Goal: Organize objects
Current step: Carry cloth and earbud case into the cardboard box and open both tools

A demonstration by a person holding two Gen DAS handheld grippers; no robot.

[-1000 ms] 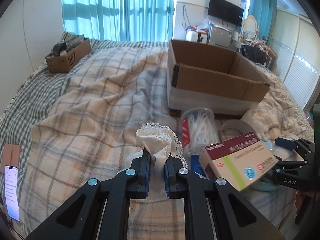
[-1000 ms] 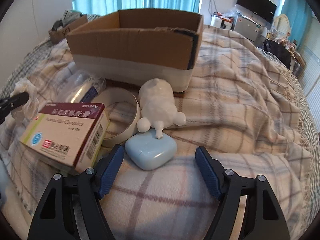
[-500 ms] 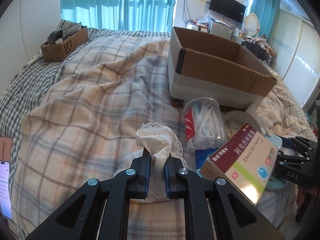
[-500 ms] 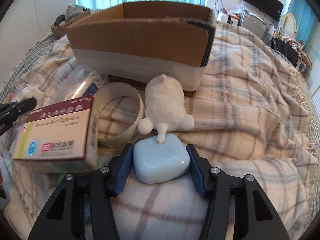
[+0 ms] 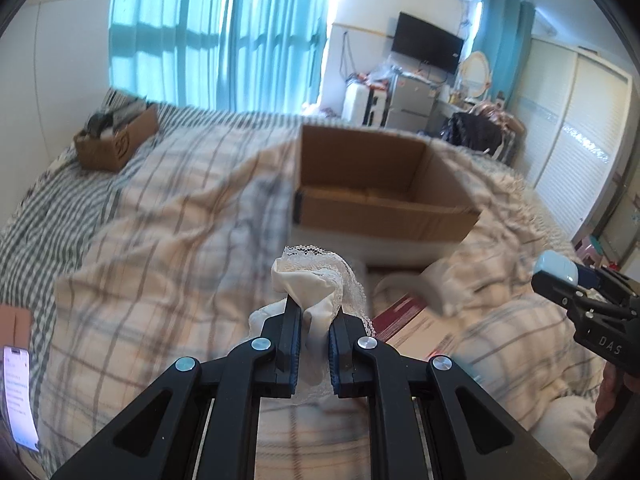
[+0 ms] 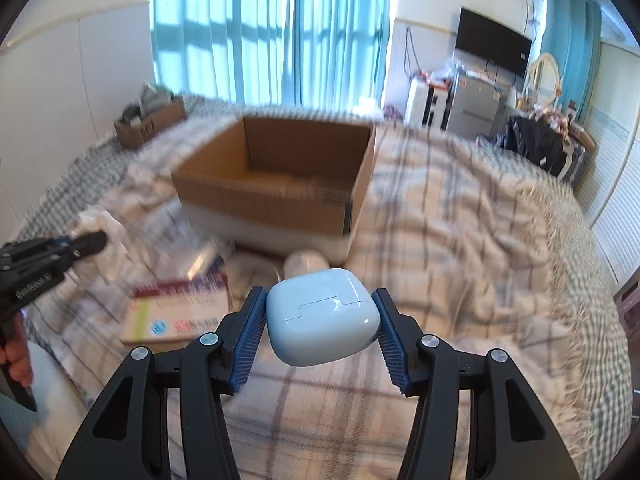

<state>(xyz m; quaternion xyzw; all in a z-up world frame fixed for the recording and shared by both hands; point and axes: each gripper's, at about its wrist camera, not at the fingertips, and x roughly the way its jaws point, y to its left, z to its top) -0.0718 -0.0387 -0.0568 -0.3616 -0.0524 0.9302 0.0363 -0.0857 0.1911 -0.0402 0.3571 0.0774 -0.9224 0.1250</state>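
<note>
My left gripper (image 5: 314, 322) is shut on a cream lace-trimmed cloth (image 5: 316, 280) and holds it above the bed. My right gripper (image 6: 320, 320) is shut on a pale blue rounded case (image 6: 322, 314), lifted off the blanket; the case also shows in the left wrist view (image 5: 558, 267). An open cardboard box (image 5: 380, 184) stands ahead on the bed, seen too in the right wrist view (image 6: 280, 176). A medicine box (image 6: 180, 312) lies on the blanket below, left of the case.
A plaid blanket (image 6: 460, 240) covers the bed. A small cardboard box (image 5: 116, 140) of items sits at the far left. A phone (image 5: 18, 392) lies at the left bed edge. A white figurine (image 6: 304, 262) and clear plastic container (image 6: 200, 256) lie before the big box.
My right gripper closed on the pale blue case and lifted it. My left gripper rose with the cloth. Both views now look higher toward the open box.
</note>
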